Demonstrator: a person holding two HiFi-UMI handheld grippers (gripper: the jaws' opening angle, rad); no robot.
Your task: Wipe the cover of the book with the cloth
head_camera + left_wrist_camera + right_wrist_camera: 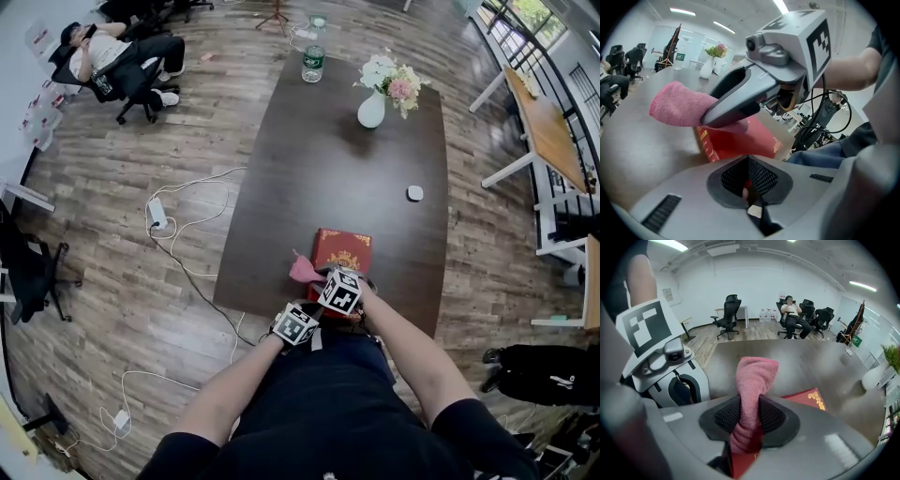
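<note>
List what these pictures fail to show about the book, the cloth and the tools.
- Left tool grip: left gripper view, only a red sliver shows between its pads.
- Cloth contact with cover: right gripper view, blocked by right tool body.
- Book near edge: head view, behind both tools.
- Cover print: head view, too small.

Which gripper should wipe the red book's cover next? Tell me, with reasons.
Right. The right gripper is shut on the pink terry cloth, which sits just above the red hardback book with gold ornament. The left gripper carries no cloth.
</note>
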